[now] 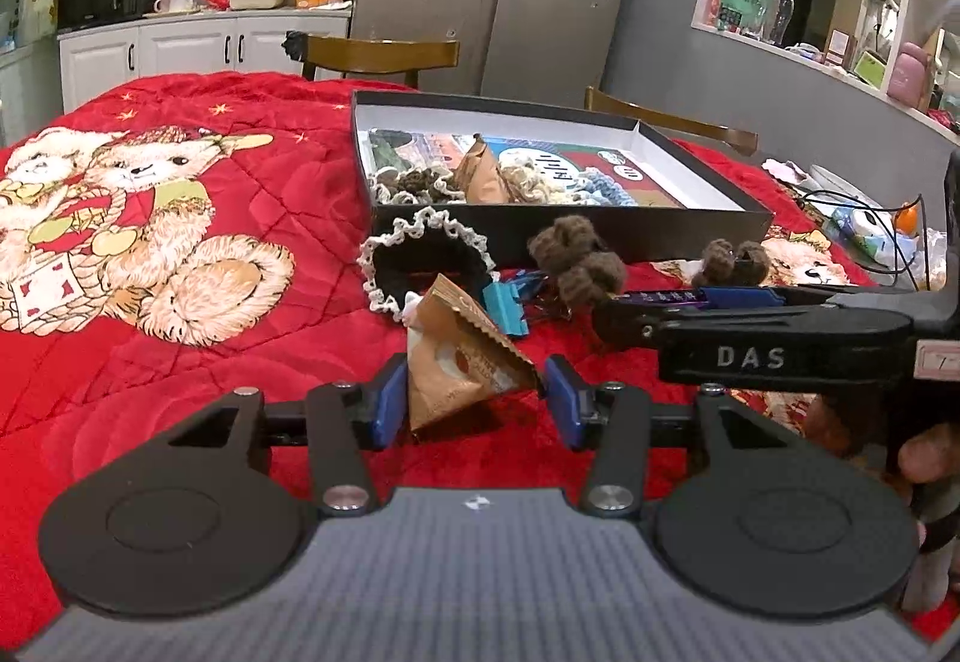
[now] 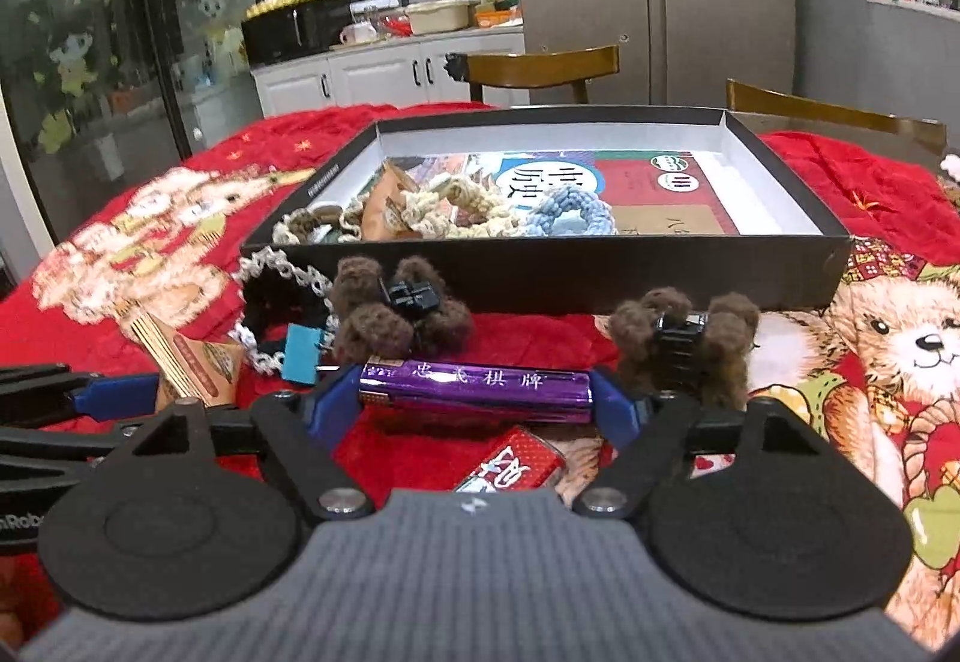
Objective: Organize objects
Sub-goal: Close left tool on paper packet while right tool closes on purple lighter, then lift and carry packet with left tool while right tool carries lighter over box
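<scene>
Brown snack packet (image 1: pixel 462 368) pinched in left tongs (image 1: pixel 474 392); purple box (image 2: pixel 477 389) clamped endwise in right tongs (image 2: pixel 477 404).

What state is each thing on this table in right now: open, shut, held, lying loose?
Black box: open, no lid, partly filled.
Brown packet: between the left tool's pads, gripped.
Purple card box: shut, gripped by the right tool.
Red packet: lying loose on the quilt.
Blue clip: lying loose.
Two brown hair clips: lying loose before the box.
</scene>
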Tool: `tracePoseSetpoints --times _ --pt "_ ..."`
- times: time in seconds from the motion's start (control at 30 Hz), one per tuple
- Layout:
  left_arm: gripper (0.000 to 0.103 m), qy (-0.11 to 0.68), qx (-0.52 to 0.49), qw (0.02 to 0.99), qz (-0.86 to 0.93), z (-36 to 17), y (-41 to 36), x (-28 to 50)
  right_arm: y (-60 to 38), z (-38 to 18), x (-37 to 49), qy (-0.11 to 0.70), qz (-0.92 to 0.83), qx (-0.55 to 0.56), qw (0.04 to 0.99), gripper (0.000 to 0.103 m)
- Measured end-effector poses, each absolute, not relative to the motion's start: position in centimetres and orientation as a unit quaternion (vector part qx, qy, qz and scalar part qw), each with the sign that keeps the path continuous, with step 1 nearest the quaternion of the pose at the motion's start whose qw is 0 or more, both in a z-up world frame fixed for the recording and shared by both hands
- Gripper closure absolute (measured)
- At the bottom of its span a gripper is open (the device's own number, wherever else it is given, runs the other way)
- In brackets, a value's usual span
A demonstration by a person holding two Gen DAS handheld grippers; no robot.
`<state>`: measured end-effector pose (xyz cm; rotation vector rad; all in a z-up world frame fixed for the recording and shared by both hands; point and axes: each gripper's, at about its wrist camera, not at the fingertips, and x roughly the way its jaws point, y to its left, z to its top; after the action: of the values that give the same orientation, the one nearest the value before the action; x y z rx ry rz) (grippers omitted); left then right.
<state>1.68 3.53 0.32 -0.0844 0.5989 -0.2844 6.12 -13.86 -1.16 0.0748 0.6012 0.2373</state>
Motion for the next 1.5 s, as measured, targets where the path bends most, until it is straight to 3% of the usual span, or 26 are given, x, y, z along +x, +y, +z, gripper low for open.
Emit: tracePoseSetpoints --times 0.8,1.5 --pt "0.049 0.265 -0.023 0.954 -0.14 0.6 3.2 1.0 -16.4 -0.8 5.7 0.261 0.159 0.135 0.943 0.022" --pt "0.049 0.242 -0.004 0.951 -0.194 1.7 2.1 1.0 -17.7 2.3 5.2 0.207 0.132 0.146 0.958 0.022"
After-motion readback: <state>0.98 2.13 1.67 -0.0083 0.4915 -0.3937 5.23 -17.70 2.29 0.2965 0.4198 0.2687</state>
